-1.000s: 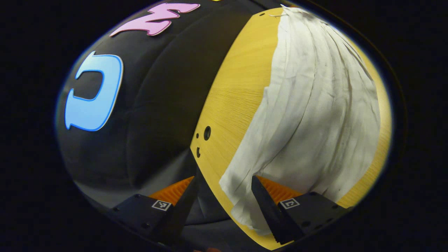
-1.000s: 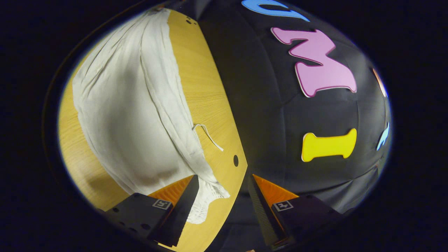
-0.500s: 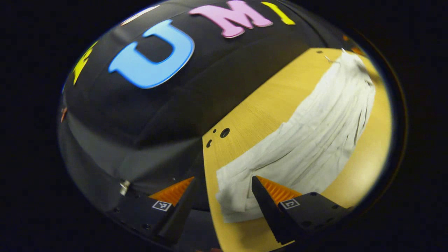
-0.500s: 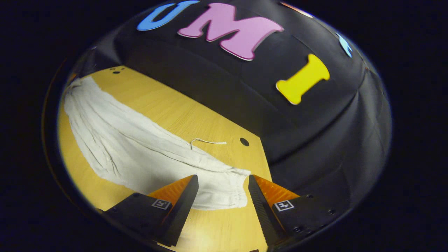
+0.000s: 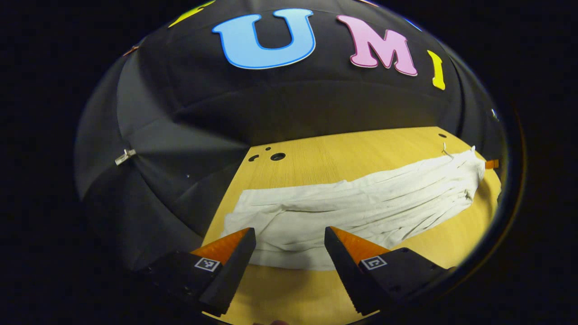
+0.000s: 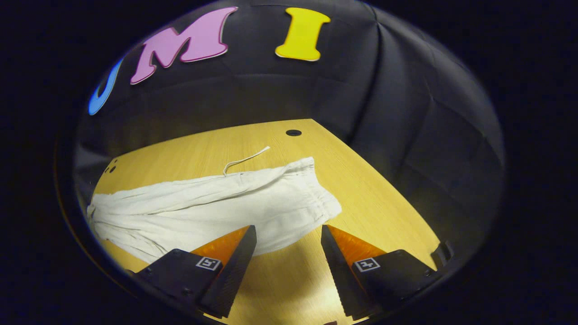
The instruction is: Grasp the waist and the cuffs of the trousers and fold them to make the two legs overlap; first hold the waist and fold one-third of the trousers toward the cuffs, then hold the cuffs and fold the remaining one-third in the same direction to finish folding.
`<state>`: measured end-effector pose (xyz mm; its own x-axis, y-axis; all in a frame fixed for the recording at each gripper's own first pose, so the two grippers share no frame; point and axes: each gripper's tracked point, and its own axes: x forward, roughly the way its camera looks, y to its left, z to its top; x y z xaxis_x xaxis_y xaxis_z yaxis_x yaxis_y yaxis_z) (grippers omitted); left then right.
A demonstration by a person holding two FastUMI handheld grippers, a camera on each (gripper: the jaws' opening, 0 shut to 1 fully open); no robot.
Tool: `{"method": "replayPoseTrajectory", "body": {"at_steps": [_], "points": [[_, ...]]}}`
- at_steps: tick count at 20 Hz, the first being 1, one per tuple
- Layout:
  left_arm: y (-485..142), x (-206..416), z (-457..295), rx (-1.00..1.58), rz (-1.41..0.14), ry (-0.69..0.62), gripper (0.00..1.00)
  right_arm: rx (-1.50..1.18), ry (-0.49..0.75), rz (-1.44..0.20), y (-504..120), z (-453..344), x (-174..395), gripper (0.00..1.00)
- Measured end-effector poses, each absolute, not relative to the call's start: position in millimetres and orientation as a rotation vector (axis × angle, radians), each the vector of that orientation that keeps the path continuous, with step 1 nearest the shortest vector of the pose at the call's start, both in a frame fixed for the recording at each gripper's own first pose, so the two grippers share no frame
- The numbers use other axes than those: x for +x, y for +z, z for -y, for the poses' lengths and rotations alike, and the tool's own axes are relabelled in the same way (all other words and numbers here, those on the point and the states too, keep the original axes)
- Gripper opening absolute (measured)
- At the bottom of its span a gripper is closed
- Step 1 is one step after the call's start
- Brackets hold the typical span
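Both the left hand-held gripper (image 5: 290, 234) and right hand-held gripper (image 6: 289, 232) hover wide open, empty, over the trousers (image 5: 352, 207).

One pair of trousers (image 5: 361, 207), one table (image 5: 325, 155), two grippers, four fingers (image 6: 235, 257).

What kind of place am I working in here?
Most likely a recording booth, not a home: a black cloth wall backs a bare wooden table drilled with holes, with white trousers laid flat on it.
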<state>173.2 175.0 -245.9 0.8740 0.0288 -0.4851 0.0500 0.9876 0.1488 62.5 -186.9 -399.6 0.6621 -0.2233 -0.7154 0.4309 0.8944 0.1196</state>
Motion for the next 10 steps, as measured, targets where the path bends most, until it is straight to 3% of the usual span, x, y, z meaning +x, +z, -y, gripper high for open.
{"method": "replayPoseTrajectory", "body": {"at_steps": [3, 10], "points": [[-240.4, 172.3, -171.4, 0.073, -0.494, -0.003, 0.97, 0.467, -0.450, -0.752, -413.1, 195.2, 66.6, 0.92], [-245.1, 162.2, -176.1, -0.053, -0.514, 0.052, 0.98, 0.613, -0.491, -0.764, -433.2, 208.0, 88.9, 0.92]]}}
